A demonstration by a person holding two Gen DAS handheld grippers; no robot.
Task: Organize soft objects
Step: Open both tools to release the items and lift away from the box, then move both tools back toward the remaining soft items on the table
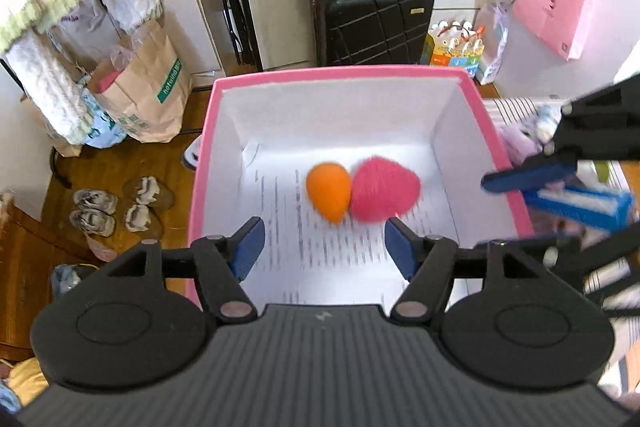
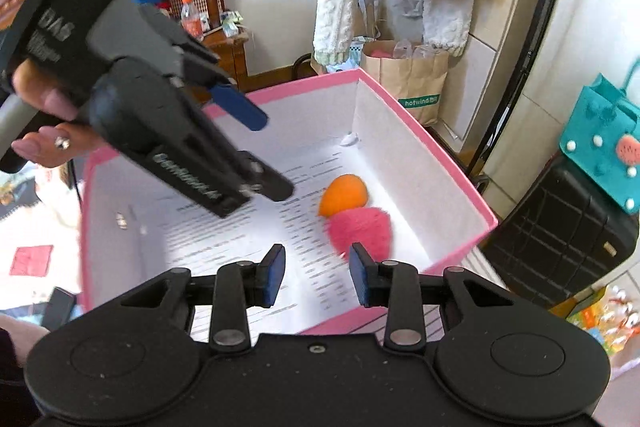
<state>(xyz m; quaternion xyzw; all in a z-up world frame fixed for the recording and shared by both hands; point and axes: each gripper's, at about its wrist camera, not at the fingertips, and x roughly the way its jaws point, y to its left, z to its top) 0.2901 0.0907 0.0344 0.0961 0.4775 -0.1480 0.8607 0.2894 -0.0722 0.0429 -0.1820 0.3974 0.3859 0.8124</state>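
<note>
Box: pink box (image 1: 208, 147) sitting open, printed sheet lining its floor.
Done: pink fluffy ball (image 1: 384, 193) and orange sponge (image 1: 328, 195) lying inside, touching.
Left: pale soft things (image 1: 520, 143) waiting outside, blurred.
Left gripper (image 1: 324, 247): hovering released, empty.
Right gripper (image 2: 317, 279): hanging empty, jaws apart.
</note>
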